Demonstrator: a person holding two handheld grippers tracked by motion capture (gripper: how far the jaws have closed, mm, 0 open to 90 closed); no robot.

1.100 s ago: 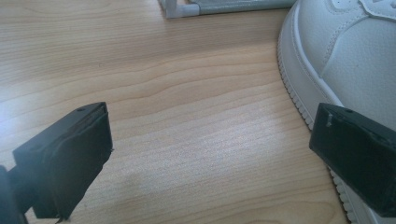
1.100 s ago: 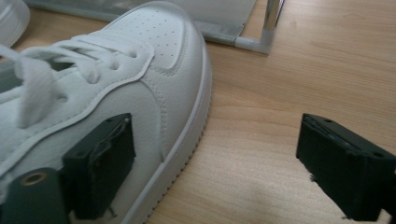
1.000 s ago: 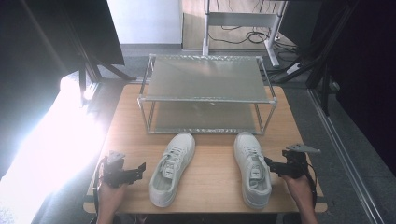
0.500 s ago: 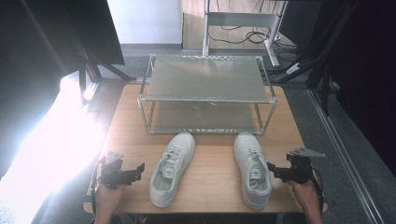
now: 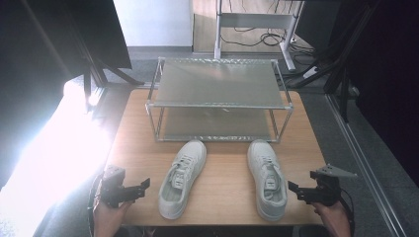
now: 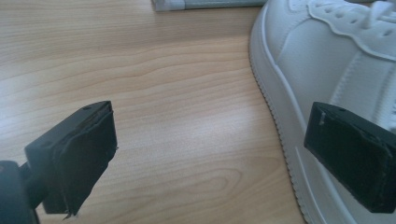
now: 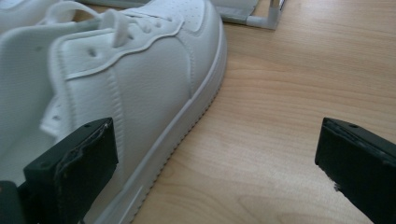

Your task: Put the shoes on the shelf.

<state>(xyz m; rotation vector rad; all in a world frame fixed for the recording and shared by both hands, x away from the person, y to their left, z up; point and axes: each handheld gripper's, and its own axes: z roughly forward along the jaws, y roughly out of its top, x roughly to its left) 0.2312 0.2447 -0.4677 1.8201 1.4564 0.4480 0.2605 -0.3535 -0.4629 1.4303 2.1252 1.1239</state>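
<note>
Two white sneakers lie toes-away on the wooden table point(image 5: 227, 197): the left shoe point(image 5: 182, 178) angled, the right shoe point(image 5: 267, 177) straighter. My left gripper point(image 5: 144, 186) stands open at the near left, a little short of the left shoe point(image 6: 336, 70), with bare wood between its jaws point(image 6: 210, 158). My right gripper point(image 5: 295, 189) is at the near right, just clear of the right shoe point(image 7: 116, 79). Its jaws have just been opening and stand wide point(image 7: 219, 163), with nothing gripped between them.
A two-tier metal rack point(image 5: 217, 81) stands at the back of the table, both shelves bare. Its foot point(image 7: 261, 21) lies just beyond the right shoe's toe. Strong glare falls on the floor at the left. The table's near edge runs right under both hands.
My right gripper has drawn back from the right shoe's side toward the near right corner, jaws spreading. The left gripper has shifted only slightly. The shoes have not moved.
</note>
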